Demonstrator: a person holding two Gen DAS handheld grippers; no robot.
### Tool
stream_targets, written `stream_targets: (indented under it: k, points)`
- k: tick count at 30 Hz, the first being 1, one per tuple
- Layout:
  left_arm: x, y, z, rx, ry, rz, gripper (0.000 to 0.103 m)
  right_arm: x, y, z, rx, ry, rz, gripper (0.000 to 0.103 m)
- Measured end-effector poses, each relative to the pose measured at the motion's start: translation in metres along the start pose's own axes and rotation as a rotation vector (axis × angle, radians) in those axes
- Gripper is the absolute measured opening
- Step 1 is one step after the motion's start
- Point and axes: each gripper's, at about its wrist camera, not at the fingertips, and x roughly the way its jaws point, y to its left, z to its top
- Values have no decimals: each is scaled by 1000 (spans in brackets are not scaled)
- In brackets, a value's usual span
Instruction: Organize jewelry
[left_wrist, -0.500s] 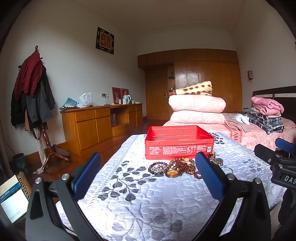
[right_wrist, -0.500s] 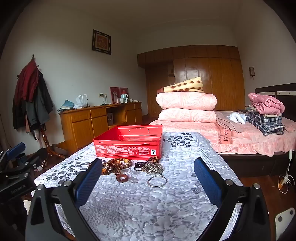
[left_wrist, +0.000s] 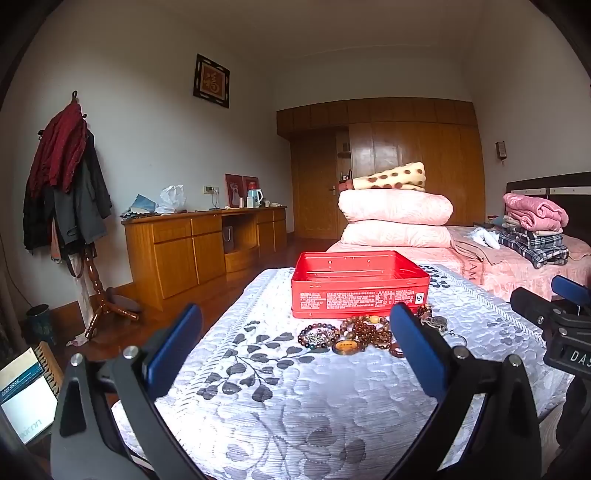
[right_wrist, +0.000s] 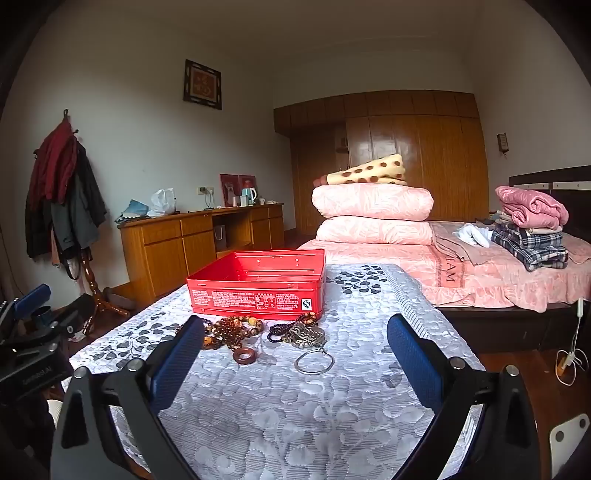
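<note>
An open red tin box (left_wrist: 360, 286) (right_wrist: 258, 286) stands on a white quilted table cover (left_wrist: 295, 398) (right_wrist: 295, 406). In front of it lies a heap of jewelry: brown bead strings (left_wrist: 367, 332) (right_wrist: 232, 328), a dark bead bracelet (left_wrist: 317, 336), an amber pendant (left_wrist: 346, 346), a brown ring (right_wrist: 244, 356), a dark bead strand (right_wrist: 280, 330), a metal piece (right_wrist: 308, 336) and a silver hoop (right_wrist: 314, 362). My left gripper (left_wrist: 295, 347) is open and empty, short of the heap. My right gripper (right_wrist: 295, 349) is open and empty, also short of it.
A bed (right_wrist: 498, 273) with stacked pink quilts (right_wrist: 373, 214) and folded clothes (right_wrist: 532, 229) lies to the right. A wooden desk (left_wrist: 207, 243) and a coat rack (left_wrist: 70, 184) stand along the left wall. The other gripper shows at each view's edge (left_wrist: 561, 325) (right_wrist: 33, 332).
Both grippers have edged slightly closer to the jewelry heap. Nothing on the table has moved.
</note>
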Motion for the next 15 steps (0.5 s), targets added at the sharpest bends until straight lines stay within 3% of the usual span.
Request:
stream_targets:
  k: [15]
  points:
    - [-2,1,2,-3,-2,1,98,-1,1,0,1,-2,-1,97]
